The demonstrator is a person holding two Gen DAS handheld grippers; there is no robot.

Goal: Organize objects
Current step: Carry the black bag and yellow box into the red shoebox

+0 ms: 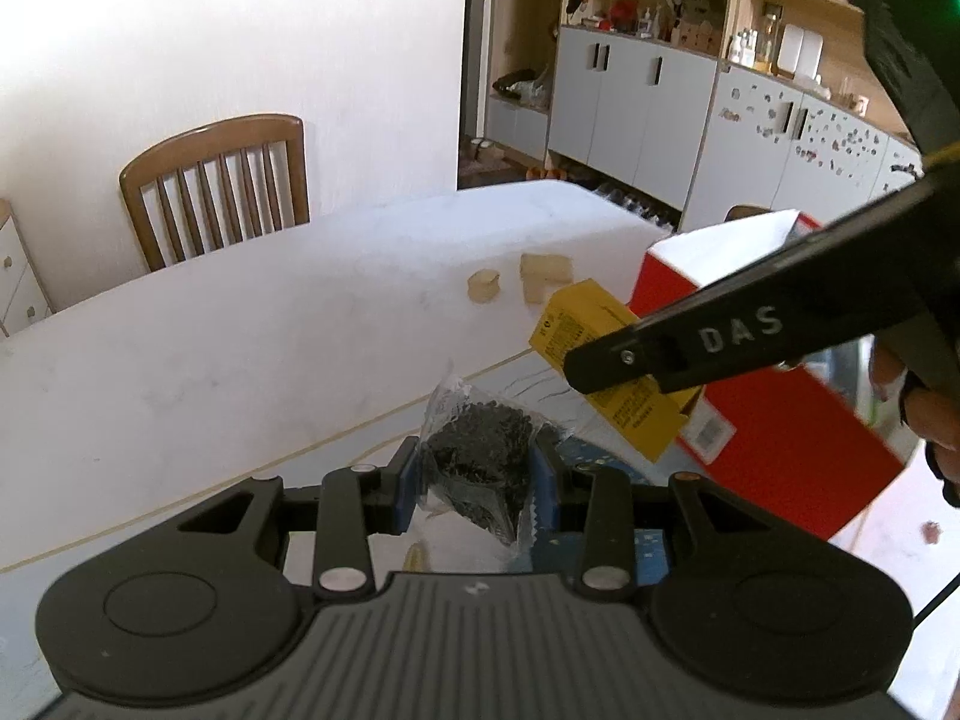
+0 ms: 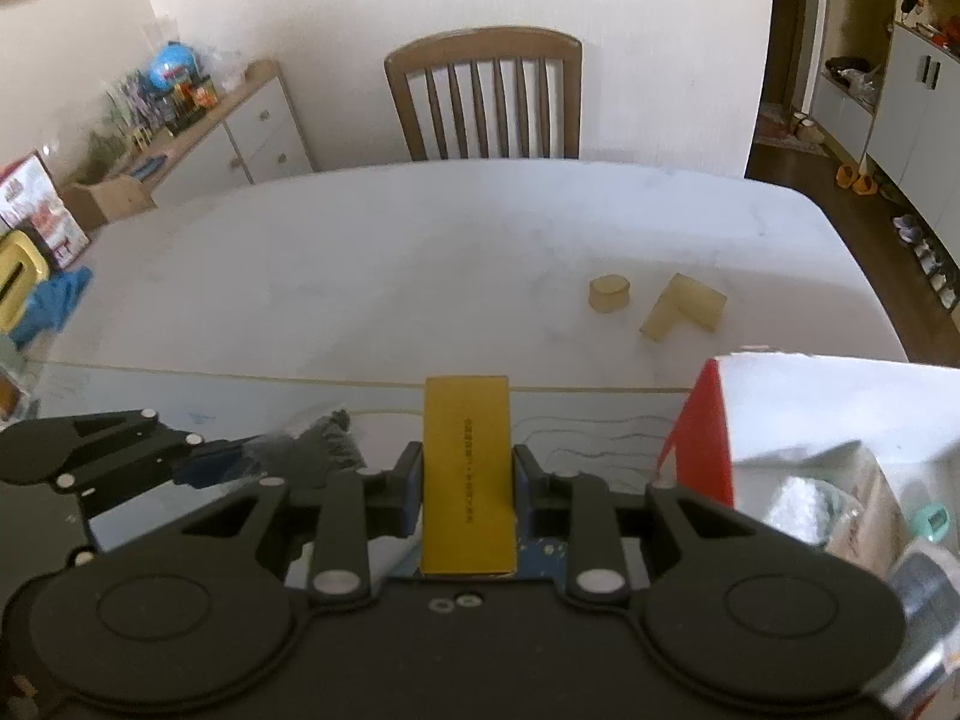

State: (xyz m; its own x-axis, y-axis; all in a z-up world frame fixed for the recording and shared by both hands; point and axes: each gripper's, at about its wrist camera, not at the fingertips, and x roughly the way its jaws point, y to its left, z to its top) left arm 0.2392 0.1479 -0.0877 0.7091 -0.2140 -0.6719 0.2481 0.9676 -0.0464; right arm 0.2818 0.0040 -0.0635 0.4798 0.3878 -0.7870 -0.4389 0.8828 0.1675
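My left gripper (image 1: 477,471) is shut on a clear plastic bag of dark bits (image 1: 480,450), held above the table; the same bag (image 2: 324,444) shows at the left of the right wrist view. My right gripper (image 2: 467,480) is shut on a yellow box (image 2: 468,468), gripped by its long sides and lifted. In the left wrist view that yellow box (image 1: 576,330) hangs in front of the red carton (image 1: 798,444), with a black finger (image 1: 690,348) of the right gripper across it. The red carton (image 2: 702,420) stands open at the right, with several items inside.
On the white table (image 2: 360,276) lie a tan cylinder block (image 2: 609,293) and a tan L-shaped block (image 2: 684,306). A wooden chair (image 2: 486,99) stands at the far side. A sideboard (image 2: 240,126) with clutter is at the left, and cabinets (image 1: 636,102) are at the back right.
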